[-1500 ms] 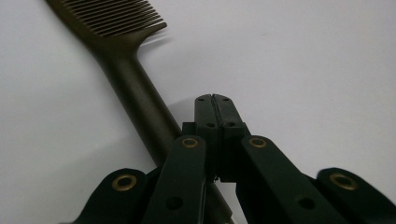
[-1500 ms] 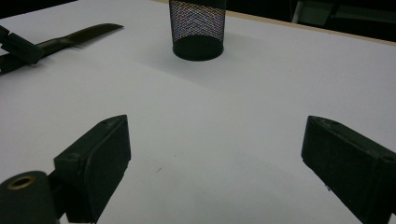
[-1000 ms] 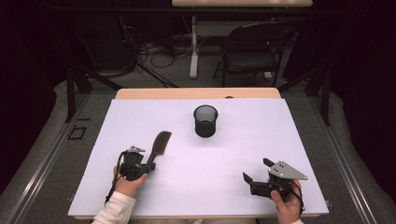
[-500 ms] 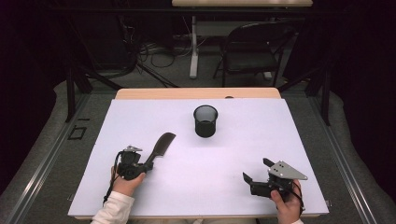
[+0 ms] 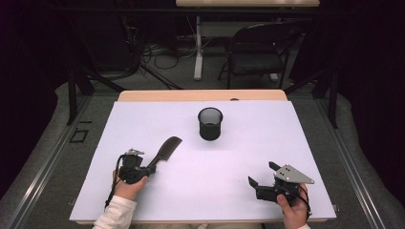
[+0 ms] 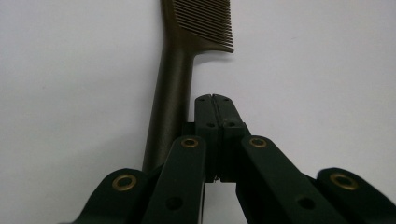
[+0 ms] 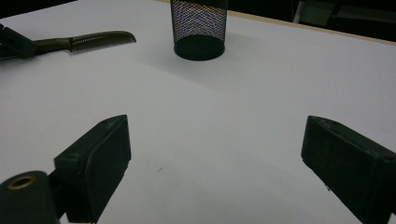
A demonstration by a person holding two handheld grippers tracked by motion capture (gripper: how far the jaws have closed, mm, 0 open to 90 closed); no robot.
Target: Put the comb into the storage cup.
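A dark comb (image 5: 167, 148) lies flat on the white table sheet (image 5: 296, 133), teeth end pointing toward the far right. My left gripper (image 5: 149, 168) rests at its handle end, jaws pressed together. In the left gripper view the comb (image 6: 175, 70) runs along the left side of the shut left gripper (image 6: 212, 98), its handle outside the jaws. My right gripper (image 5: 262, 174) sits low near the front right, and in its own view the right gripper (image 7: 215, 126) stands wide open over bare sheet. The comb (image 7: 93, 39) also lies far left there.
A black mesh cup (image 5: 210, 123) stands upright at the middle back of the sheet, seen also as the mesh cup (image 7: 199, 28). Behind the table are a wooden edge strip (image 5: 200, 95), a black chair (image 5: 260, 47) and cables on the floor.
The comb's teeth end has swung slightly to the right beside the left gripper. Both hands have stayed where they were.
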